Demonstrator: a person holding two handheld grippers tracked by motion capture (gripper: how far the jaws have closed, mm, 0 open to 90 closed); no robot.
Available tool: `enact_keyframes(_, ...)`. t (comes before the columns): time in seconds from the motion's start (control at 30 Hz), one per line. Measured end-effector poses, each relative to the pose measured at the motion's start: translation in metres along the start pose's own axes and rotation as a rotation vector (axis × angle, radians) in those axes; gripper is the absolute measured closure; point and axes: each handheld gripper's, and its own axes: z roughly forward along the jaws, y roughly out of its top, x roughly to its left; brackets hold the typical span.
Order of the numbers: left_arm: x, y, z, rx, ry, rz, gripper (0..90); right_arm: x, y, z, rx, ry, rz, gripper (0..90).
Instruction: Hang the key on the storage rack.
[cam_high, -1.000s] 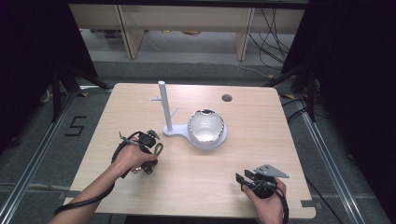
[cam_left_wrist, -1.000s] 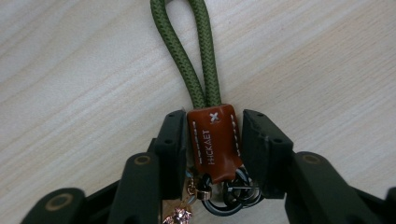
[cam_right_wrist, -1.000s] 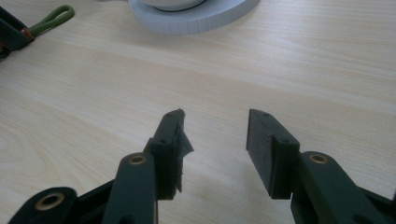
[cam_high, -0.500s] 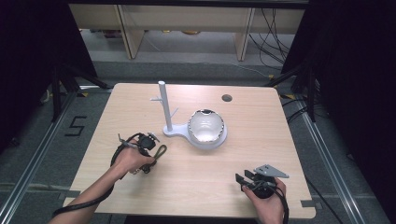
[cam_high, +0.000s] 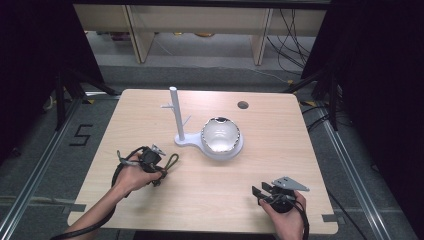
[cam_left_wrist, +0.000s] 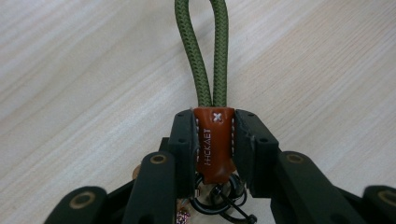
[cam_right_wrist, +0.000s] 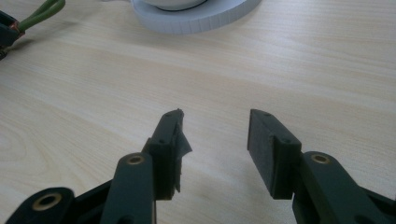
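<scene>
A keychain with a green cord loop (cam_left_wrist: 208, 51) and a brown leather tab (cam_left_wrist: 214, 140) sits between the jaws of my left gripper (cam_left_wrist: 214, 122), which is shut on the tab; metal rings hang below it. In the high view this gripper (cam_high: 159, 169) is at the table's left front, the green loop (cam_high: 171, 162) pointing right. My right gripper (cam_right_wrist: 214, 126) stands open above bare wood with nothing between its fingers. It is at the right front (cam_high: 265, 192) in the high view. A white stand with an upright peg post (cam_high: 176, 115) and a shiny bowl (cam_high: 220, 135) is at mid-table.
The white base rim (cam_right_wrist: 196, 18) of the stand lies ahead of my right gripper. A dark round hole (cam_high: 243, 105) marks the table's back right. Beyond the table (cam_high: 150, 105) are shelving legs and cables on the floor.
My left gripper with the keychain has shifted slightly toward the front and right. The right gripper has stayed still.
</scene>
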Motion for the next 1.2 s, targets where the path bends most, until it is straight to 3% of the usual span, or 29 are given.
enact_keyframes(0.13,0.001,-0.009,-0.003,-0.081,-0.021,-0.007,68.8,0.000,0.000,0.000,0.000,-0.005,0.001,56.0)
enact_keyframes(0.23,0.002,-0.015,-0.005,-0.126,-0.025,0.006,68.8,0.003,-0.001,-0.001,0.008,-0.006,0.038,55.8)
enact_keyframes(0.3,0.003,-0.018,-0.007,-0.155,-0.023,0.008,68.8,0.000,-0.001,0.000,-0.005,-0.008,0.005,55.6)
enact_keyframes(0.33,0.005,-0.022,-0.009,-0.185,-0.025,0.019,68.7,0.000,-0.001,0.000,-0.005,-0.008,0.005,55.5)
enact_keyframes(0.37,0.005,-0.022,-0.009,-0.185,-0.025,0.019,68.8,0.000,-0.001,0.000,-0.005,-0.009,0.007,55.4)
enact_keyframes(0.4,0.005,-0.028,-0.009,-0.235,-0.015,0.015,68.7,0.002,-0.002,-0.001,-0.001,-0.010,0.035,55.4)
enact_keyframes(0.43,0.006,-0.029,-0.009,-0.248,-0.016,0.018,68.7,-0.001,-0.002,0.000,-0.008,-0.010,0.005,55.4)
enact_keyframes(0.47,0.006,-0.031,-0.010,-0.262,-0.017,0.021,68.8,-0.001,-0.002,0.002,-0.023,0.009,0.006,55.3)
enact_keyframes(0.73,0.007,-0.042,-0.017,-0.403,-0.001,0.016,68.7,-0.001,-0.002,0.003,-0.030,0.006,0.000,54.9)
enact_keyframes(0.9,0.008,-0.045,-0.019,-0.444,-0.023,0.013,68.6,-0.001,-0.002,0.002,-0.016,-0.009,0.000,54.8)
enact_keyframes(0.93,0.006,-0.046,-0.018,-0.464,-0.017,-0.010,68.6,-0.001,-0.003,0.003,-0.014,-0.012,0.002,54.9)
enact_keyframes(0.97,0.008,-0.047,-0.019,-0.469,-0.016,0.004,68.6,-0.001,-0.003,0.003,-0.013,-0.008,0.000,54.9)
enact_keyframes(1.03,0.007,-0.047,-0.020,-0.497,-0.015,-0.012,68.6,0.000,-0.002,0.002,-0.015,0.002,0.005,54.9)
enact_keyframes(1.2,0.007,-0.049,-0.025,-0.542,0.000,-0.007,68.6,0.000,-0.003,0.002,-0.017,0.002,0.003,54.9)
